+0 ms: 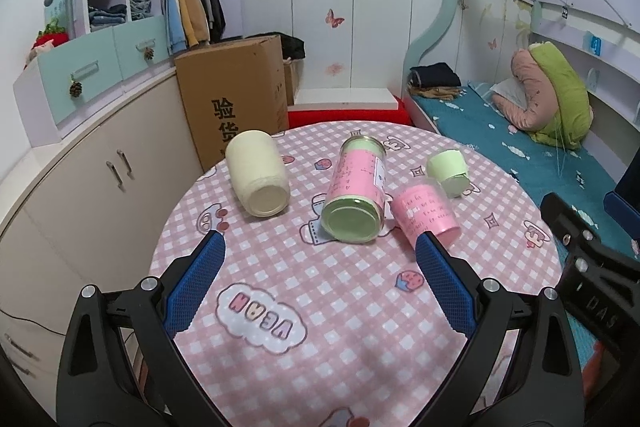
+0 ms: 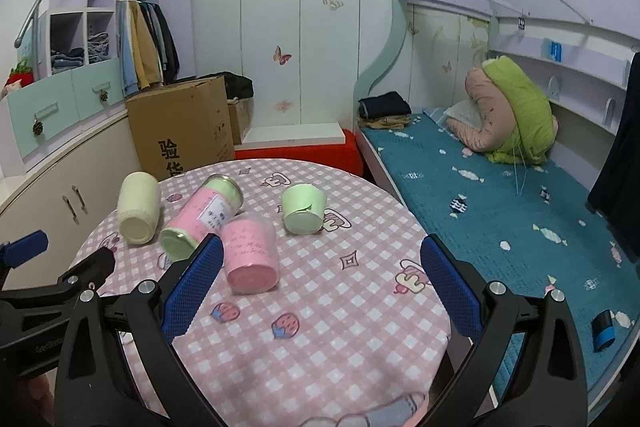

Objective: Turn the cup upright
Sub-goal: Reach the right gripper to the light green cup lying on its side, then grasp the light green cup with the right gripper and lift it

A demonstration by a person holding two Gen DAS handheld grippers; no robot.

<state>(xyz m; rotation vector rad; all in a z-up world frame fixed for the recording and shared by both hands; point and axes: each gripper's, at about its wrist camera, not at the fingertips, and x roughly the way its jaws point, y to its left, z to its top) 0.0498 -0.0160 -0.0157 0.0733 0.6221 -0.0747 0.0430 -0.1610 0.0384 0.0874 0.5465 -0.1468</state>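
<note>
Looking along left wrist view: my left gripper [image 1: 318, 245] spread wide, gripping nothing, hovering over round table [image 1: 320, 307]; cream cup [image 1: 257, 173], tall pink-green jar [image 1: 356, 195], pink cup [image 1: 426, 213], green cup [image 1: 448, 171] all lying on sides; jar touching pink cup; right tool body at right edge.

Right wrist view: my right gripper [image 2: 322, 247] splayed, empty; pink cup [image 2: 250, 255] just beside left finger [image 2: 192, 291]; green cup [image 2: 303, 207] farther back; bed [image 2: 500, 219] beside table.

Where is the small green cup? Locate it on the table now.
The small green cup is toward the table's far right in both views, bottom up, just beyond the pink cup.
</note>
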